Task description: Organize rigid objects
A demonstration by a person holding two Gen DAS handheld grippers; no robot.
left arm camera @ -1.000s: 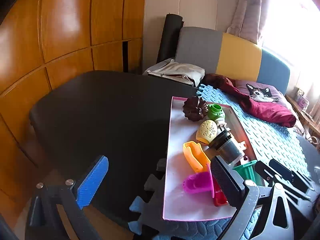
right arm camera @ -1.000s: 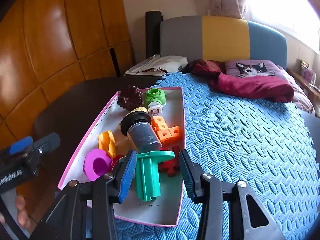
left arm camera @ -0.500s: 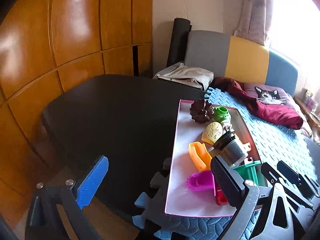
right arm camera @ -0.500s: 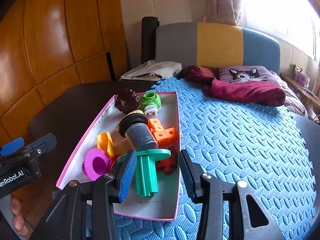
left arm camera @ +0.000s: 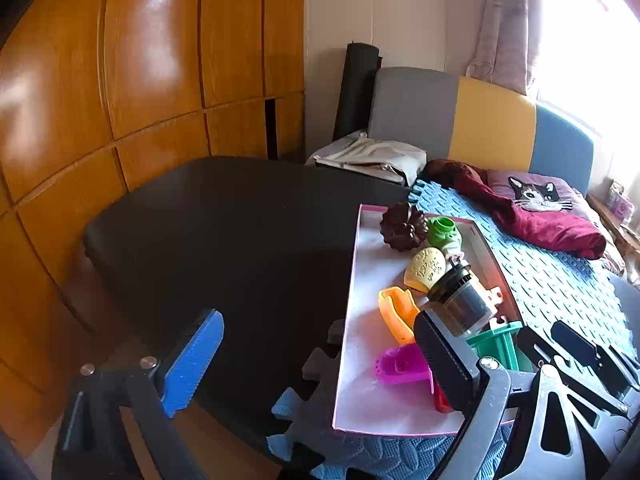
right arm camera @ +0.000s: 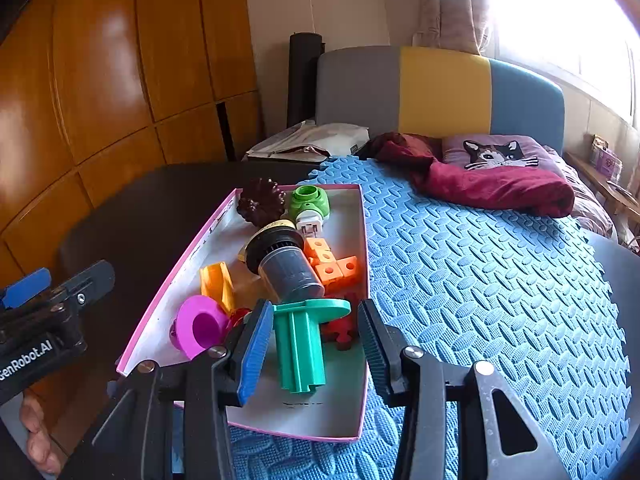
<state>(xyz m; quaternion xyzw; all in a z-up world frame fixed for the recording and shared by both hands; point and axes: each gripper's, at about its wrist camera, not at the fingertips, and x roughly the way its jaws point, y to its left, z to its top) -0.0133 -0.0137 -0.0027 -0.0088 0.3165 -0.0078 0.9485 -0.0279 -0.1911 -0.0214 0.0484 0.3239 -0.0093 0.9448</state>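
Right gripper is hovering low over the near end of the pink-edged box, fingers spread wide with nothing between the pads. The blue-padded finger is sitting left of the teal flanged piece and the black-padded one right of it; whether either pad is touching it, I cannot tell. The teal piece is lying inside the box at the near end, flange pointing away.

Left gripper is hanging out to the left of the box, over the dark table, jaws wide apart and holding nothing. Its blue finger is over bare table; its black finger is overlapping the box's near left part in the left wrist view. In the right wrist view this gripper is showing at the far left edge, with the person's fingers curled below it.

The box is resting on a blue foam mat, its left edge over the mat's border by the table. Inside, from far to near:
- dark brown fluted mould
- green cap piece
- yellow oval piece
- black and grey cylinder, lying tilted on the others
- orange cubes on its right
- orange scoop
- magenta cup near left

Beyond the mat, a maroon cloth and a cat cushion are lying before a grey, yellow and blue headboard.
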